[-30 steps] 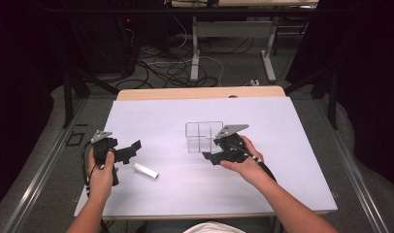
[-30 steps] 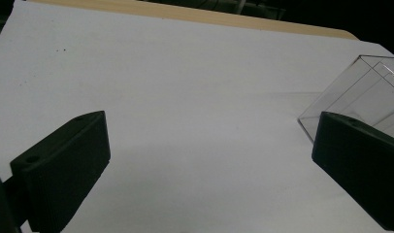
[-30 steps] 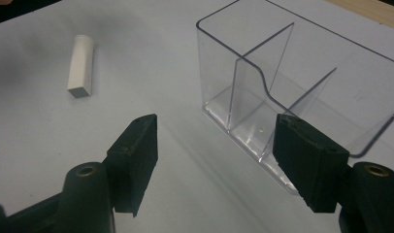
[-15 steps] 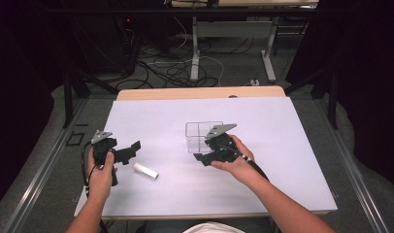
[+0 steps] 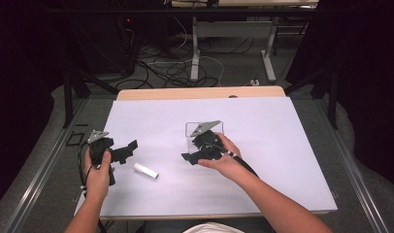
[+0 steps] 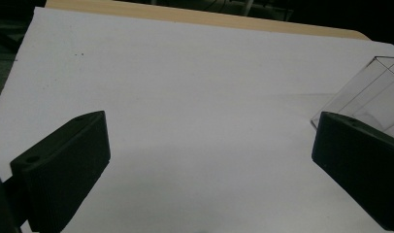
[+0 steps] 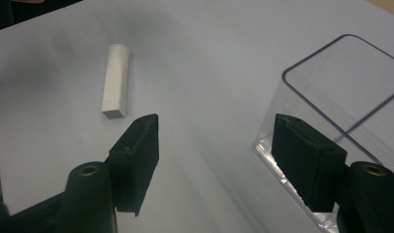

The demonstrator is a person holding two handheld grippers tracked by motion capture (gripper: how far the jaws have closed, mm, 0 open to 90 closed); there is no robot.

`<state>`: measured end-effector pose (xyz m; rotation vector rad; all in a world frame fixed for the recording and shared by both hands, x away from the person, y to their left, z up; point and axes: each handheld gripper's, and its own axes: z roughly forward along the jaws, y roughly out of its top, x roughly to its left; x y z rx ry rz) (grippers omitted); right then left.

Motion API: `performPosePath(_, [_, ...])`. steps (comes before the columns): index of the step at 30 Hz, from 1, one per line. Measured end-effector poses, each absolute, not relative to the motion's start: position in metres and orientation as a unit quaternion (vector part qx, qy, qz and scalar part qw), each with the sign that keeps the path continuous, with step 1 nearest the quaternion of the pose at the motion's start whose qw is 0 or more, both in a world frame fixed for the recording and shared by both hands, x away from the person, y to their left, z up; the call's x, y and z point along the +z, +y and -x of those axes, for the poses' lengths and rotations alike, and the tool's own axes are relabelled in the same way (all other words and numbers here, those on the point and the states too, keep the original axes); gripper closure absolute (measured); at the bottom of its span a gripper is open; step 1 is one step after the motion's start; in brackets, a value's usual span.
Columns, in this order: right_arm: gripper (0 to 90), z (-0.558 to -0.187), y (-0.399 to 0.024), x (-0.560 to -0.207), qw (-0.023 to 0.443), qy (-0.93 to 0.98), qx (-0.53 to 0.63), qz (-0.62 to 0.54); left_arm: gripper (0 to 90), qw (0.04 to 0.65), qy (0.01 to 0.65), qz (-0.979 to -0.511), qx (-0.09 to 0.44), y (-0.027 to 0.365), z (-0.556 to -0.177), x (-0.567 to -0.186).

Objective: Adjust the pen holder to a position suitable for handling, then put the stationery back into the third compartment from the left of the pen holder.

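White stick [image 5: 145, 170], short and squared at one end, lies flat on the white worktop [image 5: 282, 145], between the two claws, nearer the left claw [image 5: 129, 148], which hovers wide and empty. Right claw [image 5: 189, 158] sits approx. halfway open, nothing between its jaws, just beside a clear box [image 7: 340, 107], pointed toward the stick. Best approach, likely: line jaws across the stick's narrow sides, w/ pads low to the worktop, then close gently.

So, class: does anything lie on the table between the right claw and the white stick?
Nothing visible does. Bare white table lies between the right claw and the white stick; the clear box sits off to the other side.
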<state>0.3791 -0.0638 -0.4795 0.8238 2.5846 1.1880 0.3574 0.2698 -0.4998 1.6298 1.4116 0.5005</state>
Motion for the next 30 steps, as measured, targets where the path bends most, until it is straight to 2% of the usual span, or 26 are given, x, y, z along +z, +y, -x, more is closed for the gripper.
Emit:
performPosePath(7, [39.7,-0.383,-0.042,-0.485,0.072,0.884,0.375,-0.269,0.1,0.447,0.574,-0.654,0.205,0.274,-0.356,-0.501])
performPosePath(30, [46.5,-0.38,0.015,-0.511,0.04,0.911,0.333,-0.239,0.1,0.436,0.585,-0.65,0.213,0.283,-0.354,-0.499])
